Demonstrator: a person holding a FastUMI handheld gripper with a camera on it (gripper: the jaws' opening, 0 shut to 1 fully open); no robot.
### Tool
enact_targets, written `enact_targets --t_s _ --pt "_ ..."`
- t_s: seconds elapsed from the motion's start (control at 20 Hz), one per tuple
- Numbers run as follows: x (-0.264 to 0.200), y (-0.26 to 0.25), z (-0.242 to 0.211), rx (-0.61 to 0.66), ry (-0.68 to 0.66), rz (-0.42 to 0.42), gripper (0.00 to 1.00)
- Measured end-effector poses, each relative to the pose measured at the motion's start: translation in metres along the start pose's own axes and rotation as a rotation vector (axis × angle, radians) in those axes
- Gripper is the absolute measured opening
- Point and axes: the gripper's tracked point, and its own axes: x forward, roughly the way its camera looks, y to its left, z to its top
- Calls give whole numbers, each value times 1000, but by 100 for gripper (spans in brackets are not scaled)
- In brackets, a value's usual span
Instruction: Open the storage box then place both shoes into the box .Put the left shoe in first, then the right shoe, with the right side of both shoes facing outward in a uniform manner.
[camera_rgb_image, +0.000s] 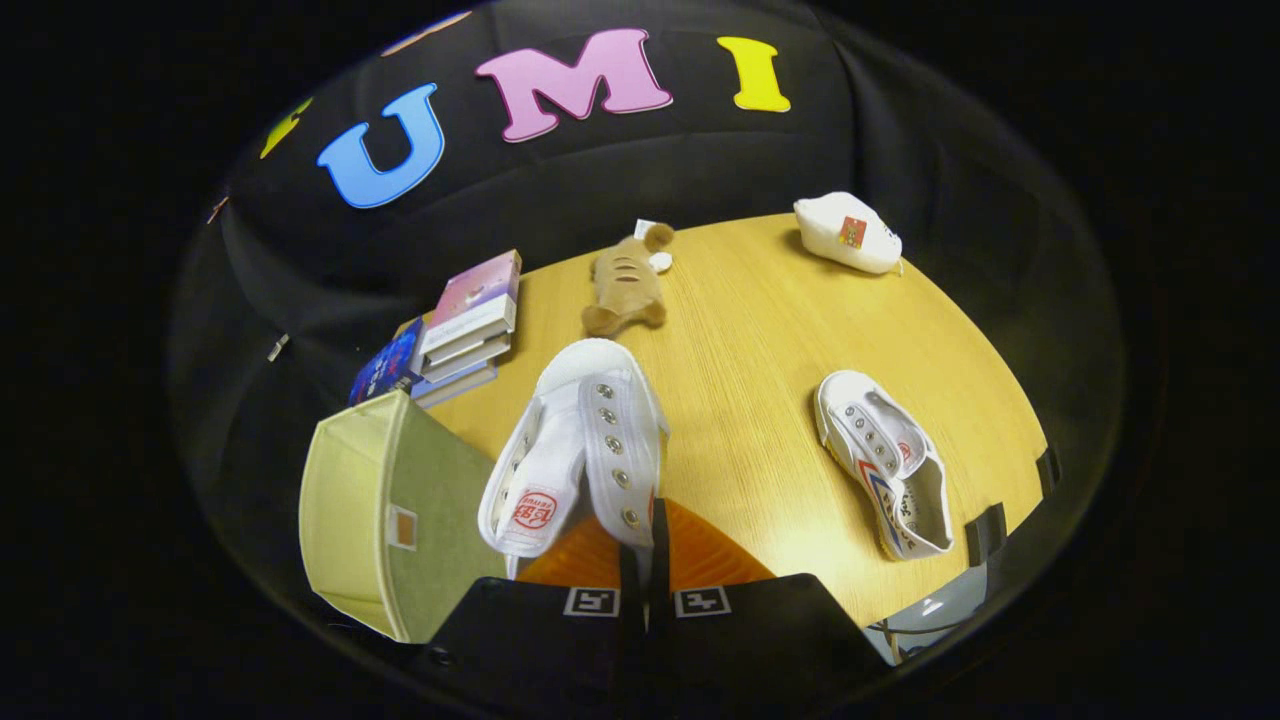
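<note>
Gripper view: my gripper (645, 545) is clamped on a white shoe (575, 450), held above the counter (760, 360), toe pointing away; the green storage box (385, 515) sits just left. Second shoe (885, 475) lies right.

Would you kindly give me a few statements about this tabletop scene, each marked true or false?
1. The gripper is shut on a white canvas shoe. True.
2. The second white shoe lies inside the green fabric storage box. False: it lies on the wooden table.
3. The brown plush toy lies beyond the held shoe. True.
4. The stack of books sits on the box. False: it sits beyond it, on the table.
</note>
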Motion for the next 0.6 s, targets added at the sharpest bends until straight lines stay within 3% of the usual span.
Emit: enact_targets --t_s 0.3,0.6 --pt "-35 90 24 82 -58 71 5" --pt "-25 182 8 82 -5 158 5"
